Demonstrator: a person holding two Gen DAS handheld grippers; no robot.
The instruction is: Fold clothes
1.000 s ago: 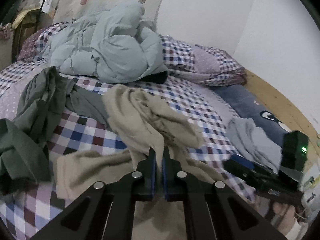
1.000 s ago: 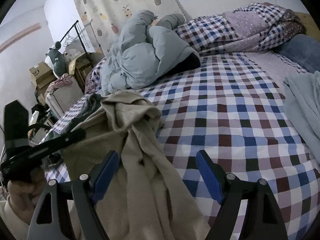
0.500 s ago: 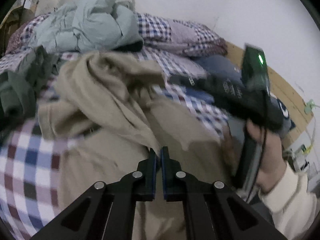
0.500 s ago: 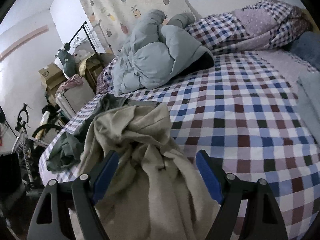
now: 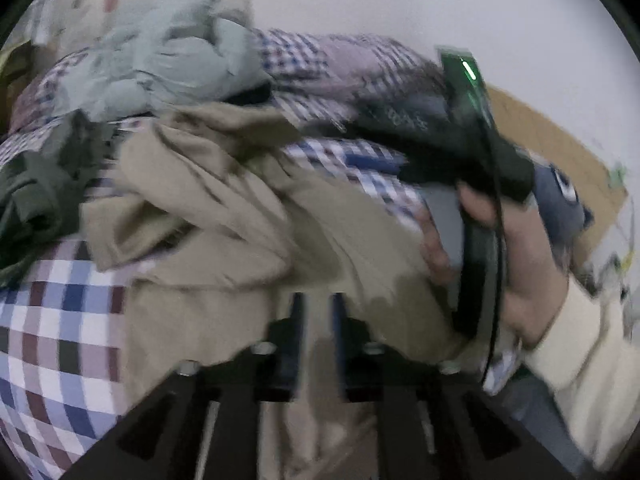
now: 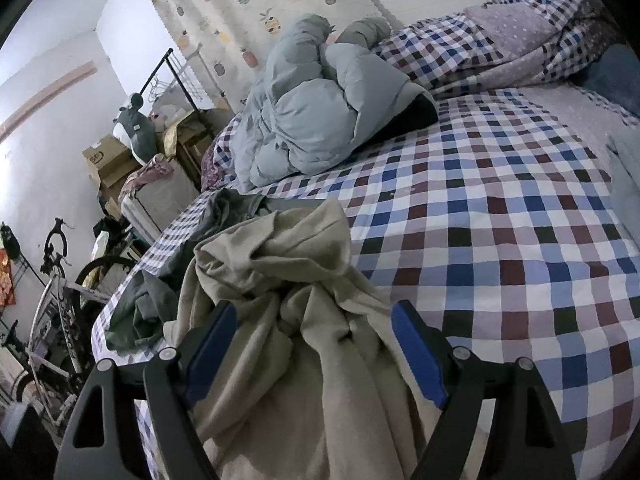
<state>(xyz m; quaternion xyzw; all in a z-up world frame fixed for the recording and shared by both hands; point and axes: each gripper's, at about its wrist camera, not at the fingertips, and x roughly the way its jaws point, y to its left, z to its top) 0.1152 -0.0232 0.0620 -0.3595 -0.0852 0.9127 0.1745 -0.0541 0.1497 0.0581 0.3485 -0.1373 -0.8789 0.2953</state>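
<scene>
Left gripper (image 5: 318,344) just opened, beige garment (image 6: 288,320) between | garment lengthwise toward camera (crumpled) | right gripper (image 6: 314,354) wide

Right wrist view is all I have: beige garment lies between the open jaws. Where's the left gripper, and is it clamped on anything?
Observer: The left gripper is over the same beige garment. Its jaws have just been opening; cloth sits in the gap, and the pads are not pressing on it.
Operator: Anything close to it?
Observer: The hand that holds the right gripper fills the right of the left wrist picture, with a cream sleeve showing.
Operator: Is my unit powered?
Observer: A green light glows on the upright part above that hand.
</scene>
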